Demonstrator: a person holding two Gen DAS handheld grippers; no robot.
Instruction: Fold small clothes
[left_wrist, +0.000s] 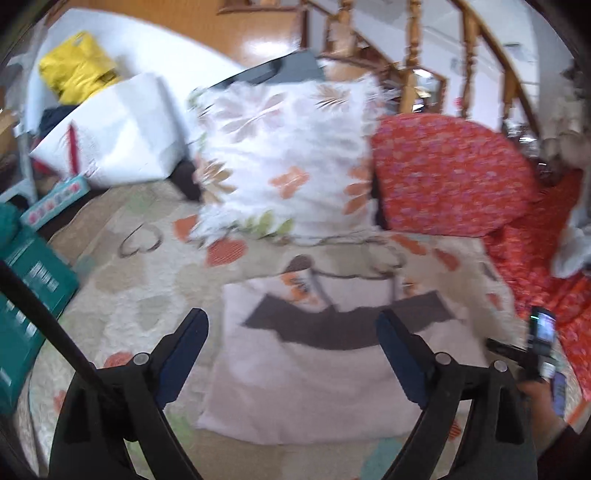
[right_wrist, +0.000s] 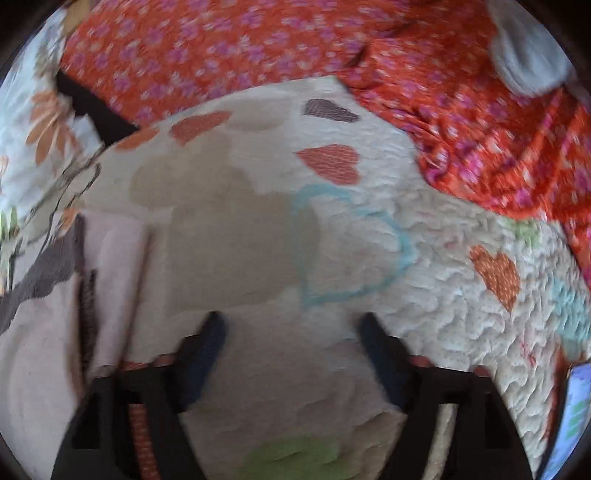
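Observation:
A small pale pink garment (left_wrist: 314, 384) with a dark brown band and thin straps lies flat on the heart-patterned quilt (left_wrist: 147, 295). My left gripper (left_wrist: 291, 325) is open and empty, hovering just above the garment's middle. In the right wrist view the same garment (right_wrist: 44, 332) shows at the left edge, folded along its side. My right gripper (right_wrist: 291, 325) is open and empty over bare quilt (right_wrist: 424, 332), to the right of the garment. The right gripper's body and the hand holding it show at the right edge of the left wrist view (left_wrist: 532, 354).
A white floral pillow (left_wrist: 288, 158) and an orange floral cushion (left_wrist: 443, 166) stand behind the garment. Orange floral cloth (right_wrist: 498, 140) spreads at the right. A teal box (left_wrist: 26, 295), white bag (left_wrist: 122, 125) and yellow bag (left_wrist: 77, 70) sit at the left. A wooden stair rail (left_wrist: 413, 44) is behind.

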